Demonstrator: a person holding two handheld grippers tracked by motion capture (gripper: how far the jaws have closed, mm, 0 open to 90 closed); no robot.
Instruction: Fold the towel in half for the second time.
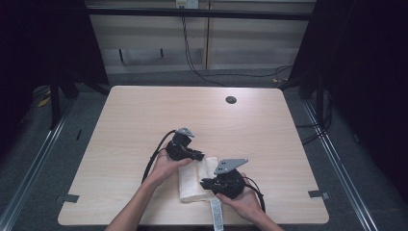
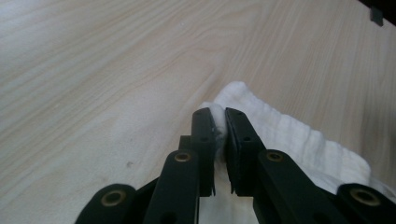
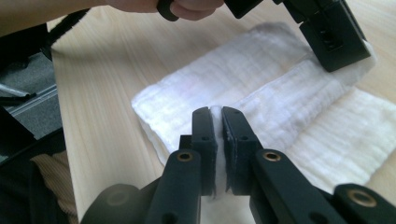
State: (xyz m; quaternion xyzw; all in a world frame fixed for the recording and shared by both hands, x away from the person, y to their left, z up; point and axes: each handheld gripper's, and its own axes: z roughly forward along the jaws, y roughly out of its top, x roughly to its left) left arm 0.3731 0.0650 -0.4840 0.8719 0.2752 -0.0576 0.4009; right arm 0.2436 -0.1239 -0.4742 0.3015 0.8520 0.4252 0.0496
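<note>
Left gripper is clamped on a corner of the folded white towel, and the right gripper is pinched on a fold at its other end; the towel lies near the table's near edge, slightly right of centre. Risk, as I judge it: both bites look thin, only an edge of cloth between the jaws, so uneven pulling could slip one grip out and let the fold sag or open up. Towel's long axis seems to run from the near edge toward the far edge, tilted a bit right.
</note>
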